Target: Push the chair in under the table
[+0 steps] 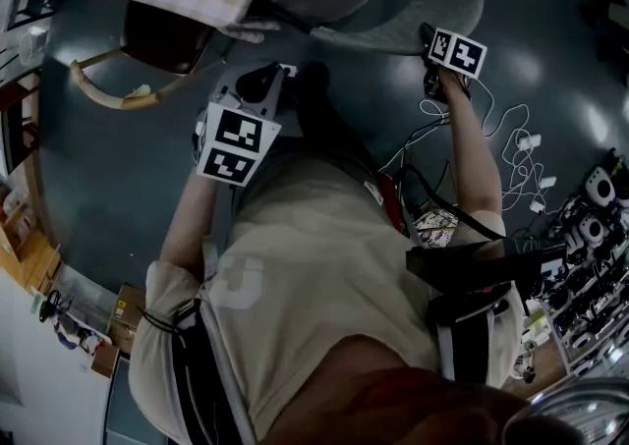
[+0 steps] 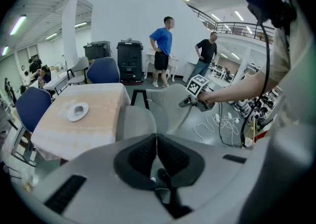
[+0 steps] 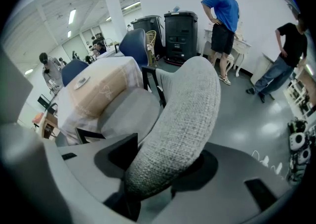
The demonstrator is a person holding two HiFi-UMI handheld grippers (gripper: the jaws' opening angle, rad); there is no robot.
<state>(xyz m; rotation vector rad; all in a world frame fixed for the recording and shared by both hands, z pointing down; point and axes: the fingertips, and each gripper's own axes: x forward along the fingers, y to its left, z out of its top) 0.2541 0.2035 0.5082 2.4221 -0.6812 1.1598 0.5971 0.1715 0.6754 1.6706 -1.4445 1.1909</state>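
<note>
Jaws of the right gripper (image 3: 163,171) are seen clamped on the top rim of the backrest of the chair (image 3: 190,94). Those of the left gripper (image 2: 157,141) are pressed together with nothing between them, near the backrest's left end; whether it is touched cannot be told.

The table (image 2: 86,124), draped in a pale checked cloth, is seen ahead. The chair is set at the table's near edge, its seat front meeting the hanging cloth; how far it is tucked under cannot be told. A small white dish (image 2: 77,111) is seen near the table's middle.

The step in hand is judged to be the push itself. It is best made level and square to the table's edge, the clamp held firm and the closed left gripper laid against the backrest, so that the chair is not swung aside. The cloth should not be dragged, lest the dish be shifted.
</note>
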